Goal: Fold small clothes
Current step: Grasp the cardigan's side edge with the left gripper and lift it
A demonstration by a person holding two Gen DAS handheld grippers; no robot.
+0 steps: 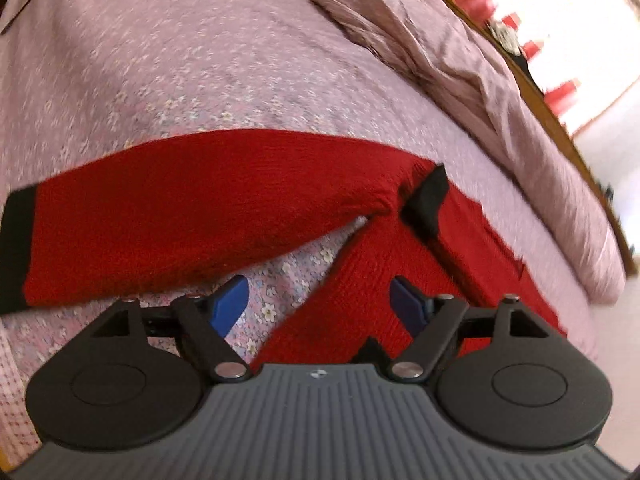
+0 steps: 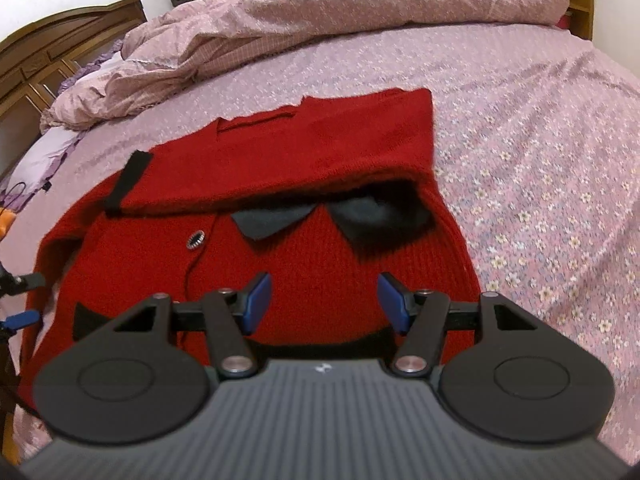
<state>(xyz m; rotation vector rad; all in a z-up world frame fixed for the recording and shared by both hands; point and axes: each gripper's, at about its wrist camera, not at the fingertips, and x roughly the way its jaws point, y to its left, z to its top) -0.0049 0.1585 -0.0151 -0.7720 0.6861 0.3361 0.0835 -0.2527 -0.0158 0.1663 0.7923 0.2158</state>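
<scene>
A red knitted cardigan (image 2: 320,248) with a black collar (image 2: 360,216), black cuffs and a dark button (image 2: 196,238) lies flat on the bed. One sleeve (image 2: 320,152) is folded across the chest, its black cuff (image 2: 128,182) at the left. In the left wrist view the other sleeve (image 1: 192,216) stretches out to the left with its black cuff (image 1: 16,248). My left gripper (image 1: 320,304) is open and empty, just above the sheet beside the cardigan's body (image 1: 360,288). My right gripper (image 2: 324,300) is open and empty over the cardigan's lower front.
The bed carries a pink flowered sheet (image 2: 540,168). A crumpled pink duvet (image 2: 320,20) lies along the far side, and shows in the left wrist view (image 1: 440,60). A wooden headboard (image 2: 60,48) stands at the left. The other gripper's blue fingertip (image 2: 22,318) shows at the left edge.
</scene>
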